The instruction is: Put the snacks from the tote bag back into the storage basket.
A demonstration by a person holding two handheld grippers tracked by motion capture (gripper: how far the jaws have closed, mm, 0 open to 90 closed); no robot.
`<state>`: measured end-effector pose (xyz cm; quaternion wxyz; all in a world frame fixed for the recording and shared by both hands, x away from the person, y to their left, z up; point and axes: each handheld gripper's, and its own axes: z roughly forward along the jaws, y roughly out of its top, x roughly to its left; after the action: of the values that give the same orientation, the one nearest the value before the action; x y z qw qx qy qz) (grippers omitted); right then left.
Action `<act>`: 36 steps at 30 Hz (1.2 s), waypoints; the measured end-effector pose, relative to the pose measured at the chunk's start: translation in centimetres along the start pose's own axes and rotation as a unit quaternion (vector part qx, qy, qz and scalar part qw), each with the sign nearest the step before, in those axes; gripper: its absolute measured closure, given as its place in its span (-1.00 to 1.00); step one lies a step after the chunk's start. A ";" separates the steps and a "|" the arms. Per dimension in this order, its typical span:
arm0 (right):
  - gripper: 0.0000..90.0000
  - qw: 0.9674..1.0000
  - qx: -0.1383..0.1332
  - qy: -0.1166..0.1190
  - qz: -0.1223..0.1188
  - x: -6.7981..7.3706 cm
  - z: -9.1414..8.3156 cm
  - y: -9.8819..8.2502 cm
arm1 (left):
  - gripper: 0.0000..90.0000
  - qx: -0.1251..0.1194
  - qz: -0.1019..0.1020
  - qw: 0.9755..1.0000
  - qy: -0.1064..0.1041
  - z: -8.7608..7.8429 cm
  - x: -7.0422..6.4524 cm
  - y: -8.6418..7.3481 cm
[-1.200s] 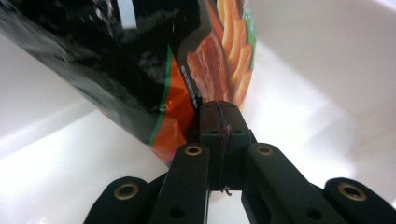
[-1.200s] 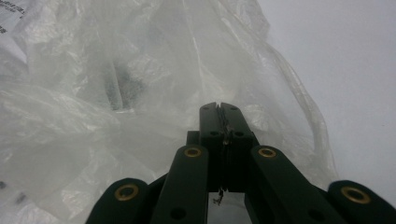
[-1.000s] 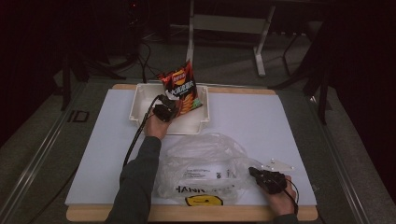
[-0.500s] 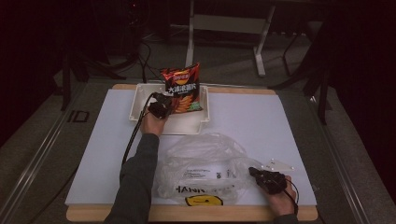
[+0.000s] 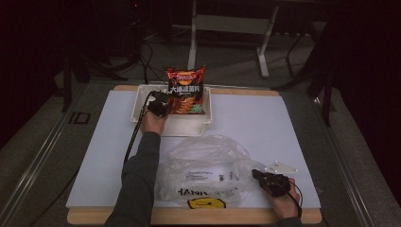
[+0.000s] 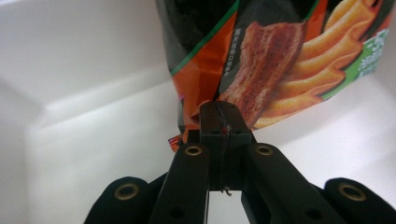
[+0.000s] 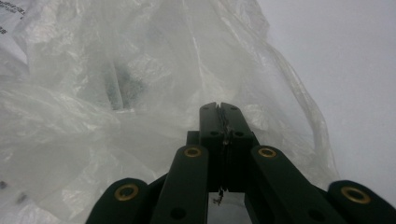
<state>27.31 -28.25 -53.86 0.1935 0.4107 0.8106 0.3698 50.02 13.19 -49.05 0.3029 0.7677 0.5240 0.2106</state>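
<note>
Snack bag point(image 5: 185, 90) upright over white tray point(image 5: 142, 101), frame centre-top, pinched by left gripper point(image 5: 163, 101); right gripper point(image 5: 257, 175), lower right, clamped on plastic bag point(image 5: 208, 161).

A dark room surrounds a white mat point(image 5: 265, 123) on a wooden board point(image 5: 189, 218); behind, a grey metal stand point(image 5: 231, 23) and cables point(image 5: 146, 52) on the floor

snack bag point(image 6: 280, 60): top cut off by frame | plastic bag point(image 7: 116, 93) print: blurred

One snack bag point(image 5: 185, 91), one white tray point(image 5: 142, 101), one clear plastic bag point(image 5: 203, 163), two grippers.
</note>
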 end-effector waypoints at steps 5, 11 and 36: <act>0.96 1.000 0.000 0.001 0.001 0.0 0.0 0.0 | 1.00 -0.001 -0.013 1.000 0.001 0.2 0.1 0.0; 0.96 1.000 0.000 0.000 0.000 0.0 0.0 0.0 | 1.00 0.000 0.000 1.000 -0.007 -0.1 -0.5 0.1; 0.96 1.000 0.000 -0.003 0.000 0.1 0.0 0.0 | 1.00 -0.046 0.108 0.991 -0.064 -3.9 -4.8 0.6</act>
<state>27.24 -28.18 -53.86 0.1961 0.4118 0.8103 0.3680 46.22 9.50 -45.82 0.3464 0.8168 0.4075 0.2165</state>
